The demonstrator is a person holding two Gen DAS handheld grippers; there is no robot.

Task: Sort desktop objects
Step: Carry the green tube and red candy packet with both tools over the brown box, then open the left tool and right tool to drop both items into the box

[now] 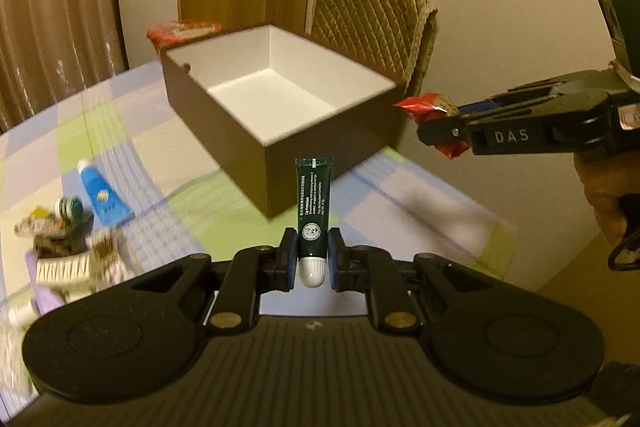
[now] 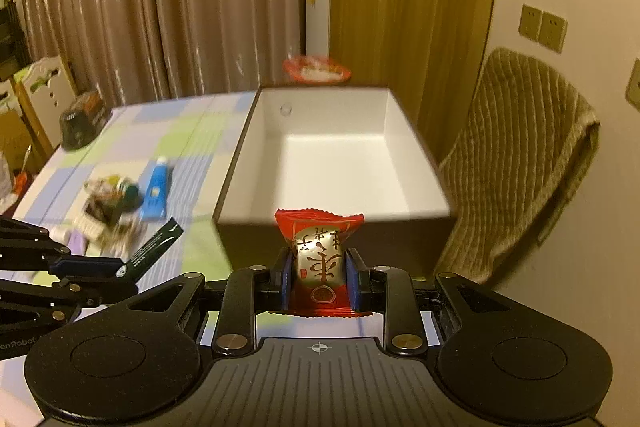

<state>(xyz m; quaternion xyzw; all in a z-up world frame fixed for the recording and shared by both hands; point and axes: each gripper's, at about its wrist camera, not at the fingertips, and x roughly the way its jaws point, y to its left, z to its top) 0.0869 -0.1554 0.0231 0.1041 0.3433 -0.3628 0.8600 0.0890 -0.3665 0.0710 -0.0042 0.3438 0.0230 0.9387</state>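
Dark green tube (white cap down) is clamped in the left claw; the right claw grips a red candy, both above the tabletop near the box corner.

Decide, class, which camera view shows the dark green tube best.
The left wrist view. The green tube stands upright between the left gripper fingers, with label and white cap facing the camera. The right wrist view shows it only slantwise at the left edge, cap hidden.
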